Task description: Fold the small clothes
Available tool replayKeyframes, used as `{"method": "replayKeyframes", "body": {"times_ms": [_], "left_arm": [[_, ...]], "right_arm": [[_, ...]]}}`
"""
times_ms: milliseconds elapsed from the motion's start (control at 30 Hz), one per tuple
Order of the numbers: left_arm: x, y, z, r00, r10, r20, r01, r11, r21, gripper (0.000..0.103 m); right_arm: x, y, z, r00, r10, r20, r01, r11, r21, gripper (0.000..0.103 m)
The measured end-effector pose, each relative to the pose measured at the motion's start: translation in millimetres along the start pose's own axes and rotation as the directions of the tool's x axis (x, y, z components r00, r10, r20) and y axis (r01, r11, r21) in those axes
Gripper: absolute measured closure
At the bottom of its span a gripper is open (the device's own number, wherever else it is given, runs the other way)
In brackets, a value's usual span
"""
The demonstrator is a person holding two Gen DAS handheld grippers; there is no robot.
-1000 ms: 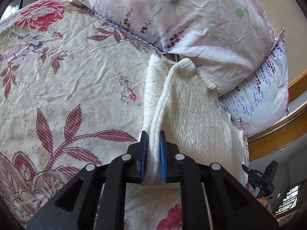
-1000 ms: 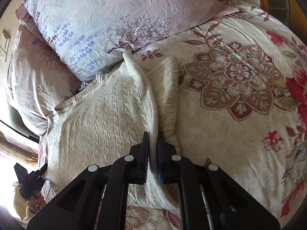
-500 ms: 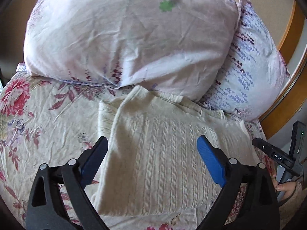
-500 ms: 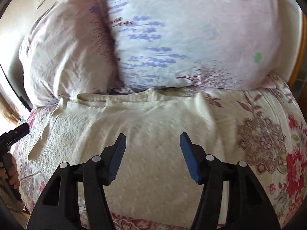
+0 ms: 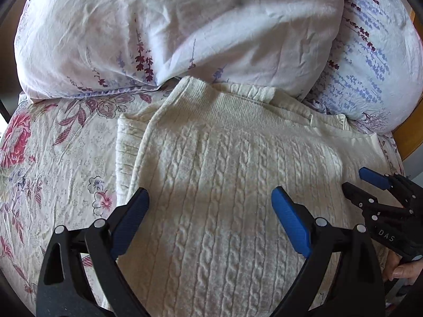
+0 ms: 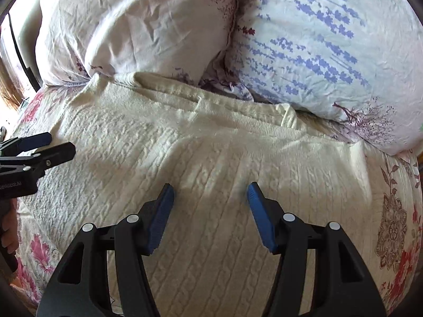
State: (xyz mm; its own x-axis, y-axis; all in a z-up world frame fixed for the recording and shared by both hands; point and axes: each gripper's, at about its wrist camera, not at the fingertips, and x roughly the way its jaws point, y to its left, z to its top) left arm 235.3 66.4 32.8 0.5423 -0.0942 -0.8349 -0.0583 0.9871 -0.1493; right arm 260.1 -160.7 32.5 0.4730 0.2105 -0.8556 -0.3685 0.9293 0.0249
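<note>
A cream cable-knit sweater [image 5: 227, 174] lies folded flat on the floral bedspread, its far edge against the pillows; it also shows in the right wrist view [image 6: 211, 158]. My left gripper [image 5: 208, 206] is open and empty just above the sweater's near part. My right gripper [image 6: 210, 198] is open and empty above the sweater too. The right gripper shows at the right edge of the left wrist view [image 5: 380, 192], open. The left gripper shows at the left edge of the right wrist view [image 6: 39, 145].
Two pale floral pillows [image 5: 185, 26] [image 6: 330, 42] rest right behind the sweater. The floral bedspread [image 5: 53, 163] spreads to the left and also to the right [image 6: 396, 211]. A wooden bed frame [image 5: 412, 137] is at the far right.
Both grippers were shut on the sweater's edge a second ago. They let go, opened wide and turned toward the pillows, and now sit lower and closer over the flat sweater.
</note>
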Motion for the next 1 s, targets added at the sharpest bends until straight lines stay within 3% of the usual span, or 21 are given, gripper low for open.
{"method": "replayKeyframes", "body": {"times_ms": [367,467,567,667,933,1000], "left_arm": [[10.1,0.1,-3.6,1.0,0.016,-0.021,-0.016,1.0,-0.008,0.01],[-7.1,12.1,0.8,0.999,-0.032,0.035,0.034,0.997,-0.064,0.01],[-19.3,32.9,6.8,0.996,-0.017,0.083,0.026,0.993,-0.111,0.011],[-15.2,51.4,10.1,0.998,-0.016,0.052,0.024,0.989,-0.148,0.011],[3.1,70.9,10.0,0.994,-0.111,-0.01,0.106,0.973,-0.203,0.015],[7.6,68.6,9.5,0.993,-0.118,-0.017,0.112,0.973,-0.203,0.016]], "right_arm": [[5.5,1.4,-7.7,1.0,-0.023,0.007,0.023,1.0,0.012,0.032],[-0.7,-8.4,-4.0,1.0,-0.006,0.017,0.005,0.999,0.039,0.032],[-11.3,-13.2,-2.4,0.999,0.032,0.031,-0.034,0.997,0.07,0.031],[-11.1,-8.1,-0.4,0.999,0.036,0.019,-0.038,0.997,0.069,0.03],[2.0,3.4,5.6,1.0,0.01,0.001,-0.01,0.995,0.095,0.024],[-0.9,2.7,9.2,0.999,0.016,0.04,-0.021,0.993,0.119,0.024]]}}
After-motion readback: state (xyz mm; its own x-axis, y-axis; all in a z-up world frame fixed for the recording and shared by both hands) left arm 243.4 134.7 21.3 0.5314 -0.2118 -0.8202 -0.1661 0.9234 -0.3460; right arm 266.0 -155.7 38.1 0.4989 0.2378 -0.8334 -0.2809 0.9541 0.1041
